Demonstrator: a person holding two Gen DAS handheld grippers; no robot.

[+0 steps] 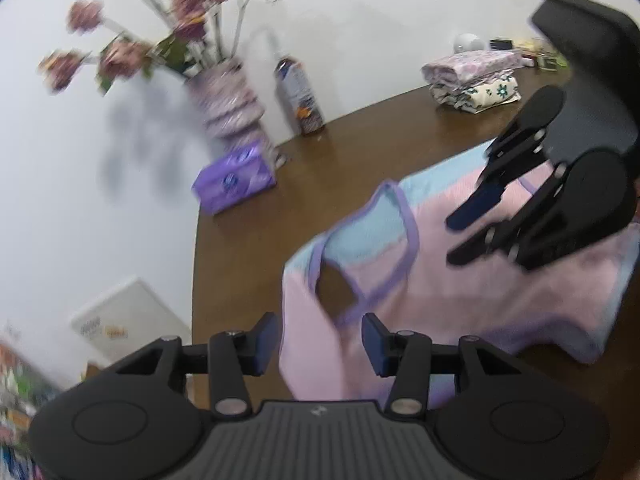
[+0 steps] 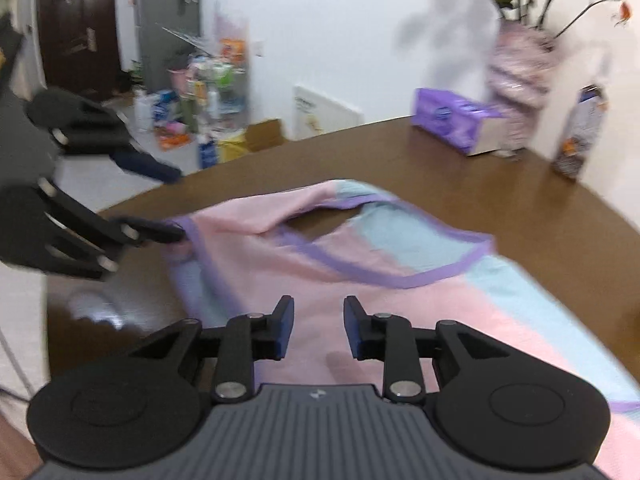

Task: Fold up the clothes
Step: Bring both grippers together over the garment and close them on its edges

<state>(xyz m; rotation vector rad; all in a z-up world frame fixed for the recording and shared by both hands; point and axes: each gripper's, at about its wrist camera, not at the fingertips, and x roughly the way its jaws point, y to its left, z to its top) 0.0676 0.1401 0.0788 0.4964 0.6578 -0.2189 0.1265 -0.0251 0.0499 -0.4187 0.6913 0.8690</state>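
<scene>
Jaws apart on both grippers, left gripper (image 1: 320, 344) at the counter (image 1: 248, 248) corner by the pink-and-blue tank top's (image 1: 500, 288) strap, right gripper (image 2: 318, 328) over its middle; next likely pinching straps.

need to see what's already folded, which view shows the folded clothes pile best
The left wrist view: the folded clothes pile sits at the far end of the table, a pink piece atop a patterned one. The right wrist view does not show it.

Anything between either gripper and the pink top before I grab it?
Nothing visible. The left gripper is open at the pink top's edge, the right gripper open just over it; the tissue pack and bottle stand apart.
</scene>
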